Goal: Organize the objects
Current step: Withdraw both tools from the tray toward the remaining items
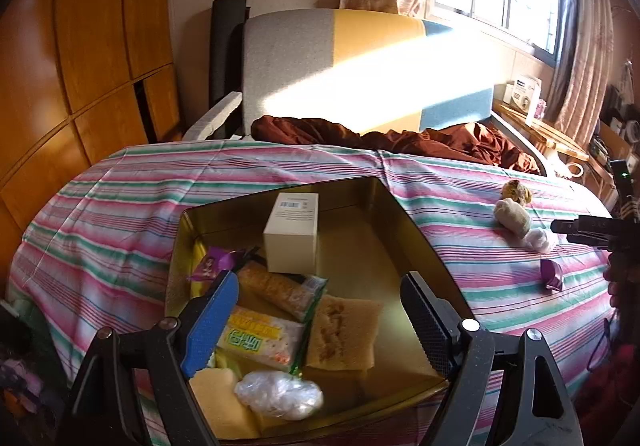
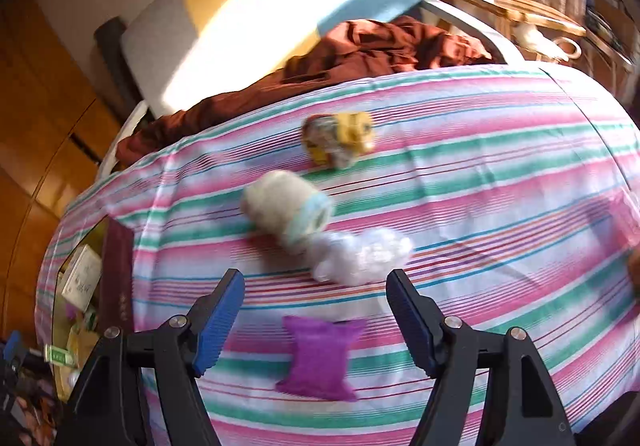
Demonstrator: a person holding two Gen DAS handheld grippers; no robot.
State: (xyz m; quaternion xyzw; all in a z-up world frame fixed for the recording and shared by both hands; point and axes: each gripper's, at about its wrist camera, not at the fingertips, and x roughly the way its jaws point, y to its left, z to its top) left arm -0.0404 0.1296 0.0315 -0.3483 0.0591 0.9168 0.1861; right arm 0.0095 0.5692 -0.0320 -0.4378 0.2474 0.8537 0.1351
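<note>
A gold tin box (image 1: pixel 404 230) sits on the striped bed and holds a white carton (image 1: pixel 291 234), several snack packets (image 1: pixel 260 342) and a clear plastic wad (image 1: pixel 280 394). My left gripper (image 1: pixel 320 322) hangs open and empty over the box. My right gripper (image 2: pixel 316 322) is open and empty just above a purple packet (image 2: pixel 320 358) on the bed; the packet also shows in the left wrist view (image 1: pixel 553 275). Beyond it lie a clear plastic wad (image 2: pixel 364 254), a beige roll (image 2: pixel 288 206) and a yellow-brown packet (image 2: pixel 340 138). The right gripper shows at the left wrist view's right edge (image 1: pixel 560 228).
The striped sheet (image 2: pixel 480 182) covers the bed. A dark red blanket (image 1: pixel 400 138) is bunched by the headboard (image 1: pixel 340 58). Wooden wardrobe doors (image 1: pixel 80 46) stand left. A wooden bedside shelf (image 1: pixel 536 126) with boxes stands right under the window.
</note>
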